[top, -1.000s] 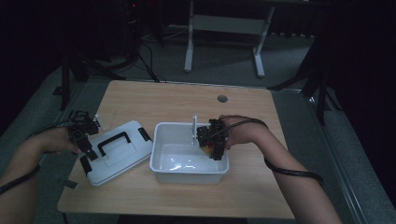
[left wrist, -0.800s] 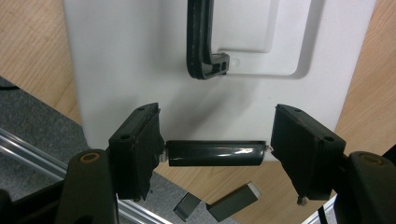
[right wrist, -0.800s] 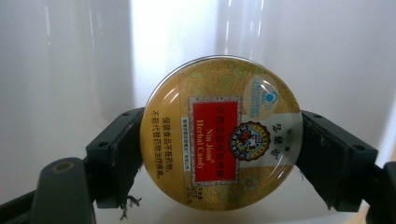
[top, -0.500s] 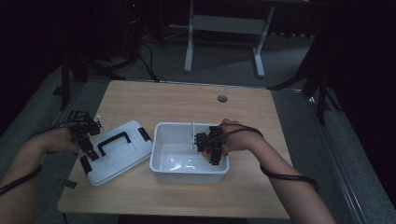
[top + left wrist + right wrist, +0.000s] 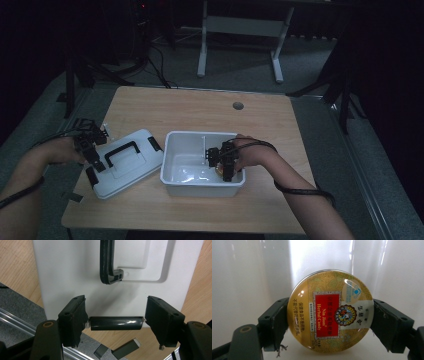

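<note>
Gold candy tin (image 5: 330, 311) sat clamped in the right tongs (image 5: 223, 167) low inside the white tub (image 5: 186, 186) at frame centre. Best lowered flat before release. Left tongs (image 5: 116, 323) pinched a latch (image 5: 116, 323) on the lid (image 5: 131, 167), lower left on the worktop (image 5: 200, 110).

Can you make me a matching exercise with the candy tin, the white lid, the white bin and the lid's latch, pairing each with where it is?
1. candy tin
2. white lid
3. white bin
4. lid's latch

A. on the table, left of the bin
B. between the right hand-held gripper's jaws
C. between the left hand-held gripper's jaws
D. mid-table, open

Pairs: 1-B, 2-A, 3-D, 4-C
</note>
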### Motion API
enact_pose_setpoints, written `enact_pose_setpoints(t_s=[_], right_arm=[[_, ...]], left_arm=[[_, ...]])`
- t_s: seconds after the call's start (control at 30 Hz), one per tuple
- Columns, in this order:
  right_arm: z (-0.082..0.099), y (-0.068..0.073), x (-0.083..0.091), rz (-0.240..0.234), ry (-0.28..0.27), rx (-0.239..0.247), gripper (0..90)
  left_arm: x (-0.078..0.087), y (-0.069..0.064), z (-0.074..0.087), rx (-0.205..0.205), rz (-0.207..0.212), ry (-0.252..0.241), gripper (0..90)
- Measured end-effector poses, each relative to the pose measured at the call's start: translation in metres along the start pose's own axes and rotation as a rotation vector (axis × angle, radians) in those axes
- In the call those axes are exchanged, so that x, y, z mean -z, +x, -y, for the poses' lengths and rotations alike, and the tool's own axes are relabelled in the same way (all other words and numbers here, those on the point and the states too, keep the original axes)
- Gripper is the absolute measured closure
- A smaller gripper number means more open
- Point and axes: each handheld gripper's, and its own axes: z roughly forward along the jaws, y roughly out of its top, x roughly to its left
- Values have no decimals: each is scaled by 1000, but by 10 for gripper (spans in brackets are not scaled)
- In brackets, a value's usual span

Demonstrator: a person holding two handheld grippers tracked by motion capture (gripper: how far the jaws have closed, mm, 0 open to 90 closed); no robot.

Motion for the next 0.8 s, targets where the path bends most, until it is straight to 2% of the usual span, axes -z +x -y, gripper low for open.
enact_pose_setpoints(t_s=[0.2, 0.3, 0.43, 0.8], right_arm=[[-3, 0, -7, -20, 23, -5, 203], [-5, 0, -12, -7, 33, 8, 202], [-9, -1, -17, 11, 61, 4, 202], [-8, -2, -18, 8, 59, -4, 162]], left_arm=[[-2, 1, 0, 3, 0, 5, 328], [-3, 0, 0, 2, 7, 3, 328], [-4, 0, -1, 2, 4, 1, 328], [-4, 0, 0, 4, 5, 1, 328]])
